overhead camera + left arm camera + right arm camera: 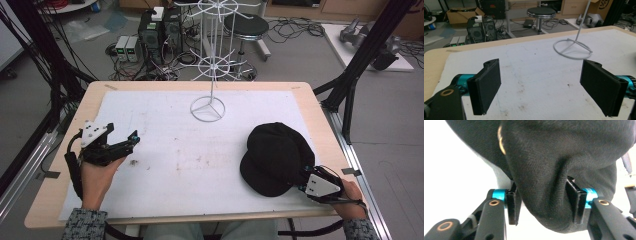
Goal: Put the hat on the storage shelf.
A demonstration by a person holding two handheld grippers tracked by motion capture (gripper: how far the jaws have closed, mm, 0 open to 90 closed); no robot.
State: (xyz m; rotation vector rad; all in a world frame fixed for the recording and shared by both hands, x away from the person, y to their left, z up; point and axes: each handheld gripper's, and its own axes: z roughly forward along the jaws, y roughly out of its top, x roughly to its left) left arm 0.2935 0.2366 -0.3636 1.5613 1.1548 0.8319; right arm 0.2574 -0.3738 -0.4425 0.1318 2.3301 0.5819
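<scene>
A black cap (275, 157) lies on the white mat (175, 175) at the right of the table. My right gripper (300, 179) is at the cap's near right edge. In the right gripper view its jaws press on both sides of a bulging fold of the cap (549, 157), and the cloth creases between them. A small gold ring (501, 141) shows on the cap. My left gripper (131, 140) rests low over the mat at the left. Its jaws stand wide apart with nothing between them (540, 85).
A white wire display stand (207, 109) with a round base (572, 48) stands at the middle back of the mat, and its hooks rise above the table. Past the far edge are a black stool (245, 25), computer boxes (150, 32) and cables. Black frame legs flank the table.
</scene>
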